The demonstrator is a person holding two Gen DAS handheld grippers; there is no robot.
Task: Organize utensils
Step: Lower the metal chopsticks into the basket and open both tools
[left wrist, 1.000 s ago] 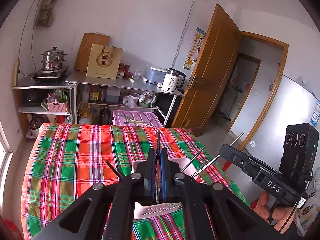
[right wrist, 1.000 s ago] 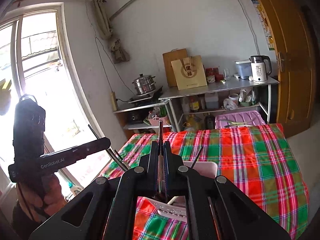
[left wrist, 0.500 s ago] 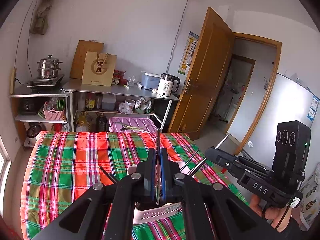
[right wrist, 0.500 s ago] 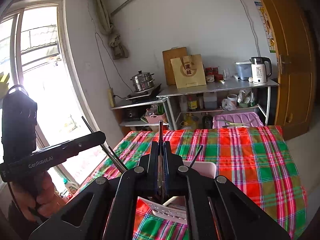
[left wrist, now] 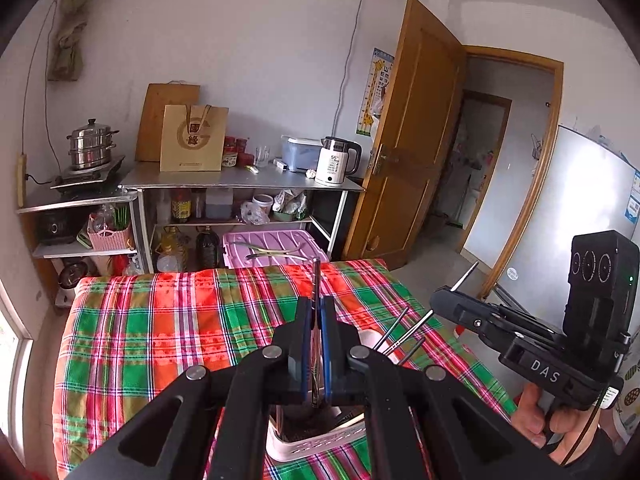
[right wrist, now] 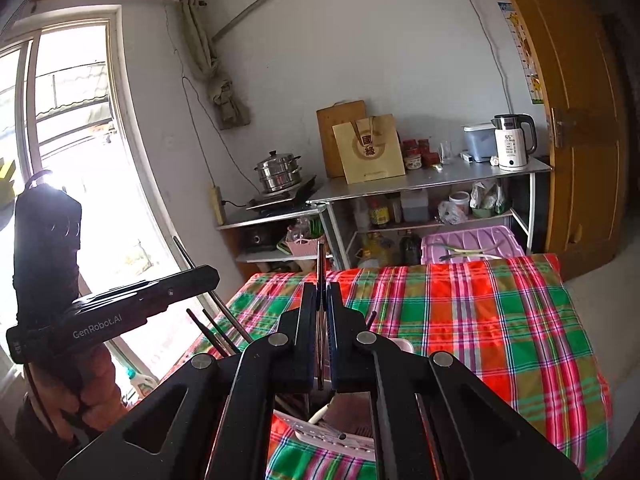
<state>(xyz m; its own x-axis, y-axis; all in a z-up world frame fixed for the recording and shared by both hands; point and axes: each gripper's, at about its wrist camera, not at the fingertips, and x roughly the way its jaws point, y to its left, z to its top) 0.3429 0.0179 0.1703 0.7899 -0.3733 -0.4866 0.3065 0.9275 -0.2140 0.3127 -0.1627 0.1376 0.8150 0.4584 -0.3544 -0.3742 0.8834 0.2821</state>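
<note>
Left wrist view: the left gripper (left wrist: 316,344) is clamping a thin metal chopstick (left wrist: 316,280) between its fully closed blue pads, the rod sticking up past the fingertips. Beneath the jaws a white slotted utensil basket (left wrist: 316,442) is sitting near the near edge of the plaid-covered table (left wrist: 160,332) — several more chopsticks (left wrist: 404,334) are leaning out of it toward the right edge. At the right the right gripper (left wrist: 448,298) is hovering off the table's right edge, a rod tip poking from its closed jaws, a hand (left wrist: 556,424) gripping its handle.

Right wrist view: the right gripper (right wrist: 320,320) is likewise pinching one upright chopstick (right wrist: 320,264), jaws fully closed on it, above the same basket (right wrist: 340,438). The left gripper (right wrist: 208,276) is hovering beyond the table's left edge, closed on its rod — dark chopsticks (right wrist: 212,334) are standing below it.
</note>
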